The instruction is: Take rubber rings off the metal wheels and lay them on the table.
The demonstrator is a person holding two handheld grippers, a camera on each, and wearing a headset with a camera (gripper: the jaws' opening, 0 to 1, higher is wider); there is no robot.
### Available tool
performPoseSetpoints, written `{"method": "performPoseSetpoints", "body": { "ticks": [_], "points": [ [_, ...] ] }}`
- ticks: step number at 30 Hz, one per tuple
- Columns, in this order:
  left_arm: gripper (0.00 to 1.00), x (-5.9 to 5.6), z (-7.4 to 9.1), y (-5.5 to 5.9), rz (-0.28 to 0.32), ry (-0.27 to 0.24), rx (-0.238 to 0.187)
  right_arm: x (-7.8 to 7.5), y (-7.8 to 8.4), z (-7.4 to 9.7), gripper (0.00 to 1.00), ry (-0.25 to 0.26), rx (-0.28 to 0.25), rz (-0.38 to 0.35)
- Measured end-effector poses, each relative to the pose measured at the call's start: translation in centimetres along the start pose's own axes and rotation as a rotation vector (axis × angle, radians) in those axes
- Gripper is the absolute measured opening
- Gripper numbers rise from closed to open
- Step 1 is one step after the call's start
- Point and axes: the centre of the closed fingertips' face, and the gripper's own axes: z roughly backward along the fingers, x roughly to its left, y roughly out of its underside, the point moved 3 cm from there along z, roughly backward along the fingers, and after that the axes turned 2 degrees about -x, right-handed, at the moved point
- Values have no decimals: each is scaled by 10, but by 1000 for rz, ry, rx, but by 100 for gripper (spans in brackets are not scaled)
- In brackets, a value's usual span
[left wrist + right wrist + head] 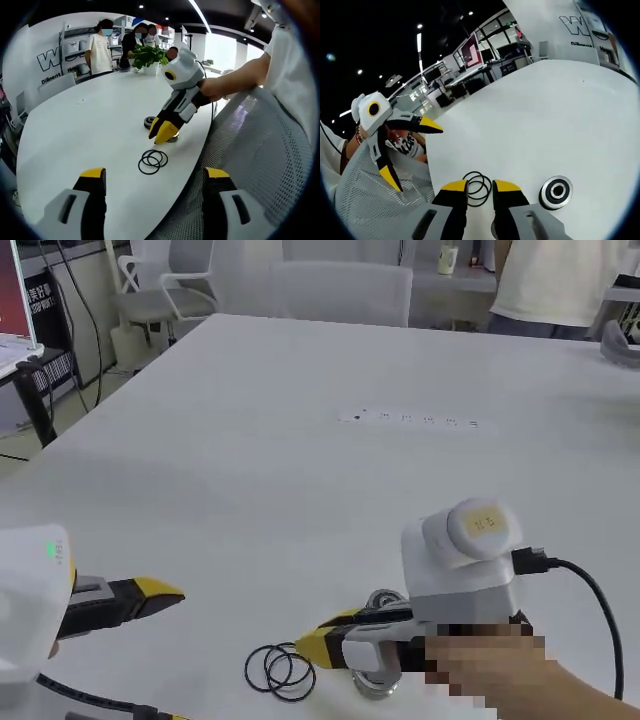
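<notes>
Three thin black rubber rings [280, 670] [152, 161] [479, 187] lie overlapping on the white table [300, 470]. My right gripper [312, 642] [164, 132] [480, 189] hovers just behind them, its yellow fingertips a narrow gap apart with nothing between them. One metal wheel [384, 599] [149, 121] [556, 191] lies flat beside that gripper. A second wheel [372, 685] [173, 139] sits under its body. My left gripper [165, 596] [155, 175] [412, 152] is held off the table's near edge, jaws wide open and empty, pointing at the rings.
A power strip [410, 420] is set into the table's middle. Office chairs [160, 290] stand at the far side, and a person [550, 280] stands at the far right. A cable [600, 610] trails from the right gripper. A mesh chair back [250, 150] is near the left gripper.
</notes>
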Motion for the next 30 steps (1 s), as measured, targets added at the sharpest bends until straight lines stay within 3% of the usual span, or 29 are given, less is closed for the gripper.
{"method": "performPoseSetpoints", "body": {
  "ticks": [8, 30],
  "points": [
    [77, 0, 0, 1, 2, -1, 3, -1, -9, 7, 18, 5, -27, 11],
    [77, -1, -1, 1, 6, 2, 6, 4, -34, 26, 19, 36, -85, 148]
  ]
}}
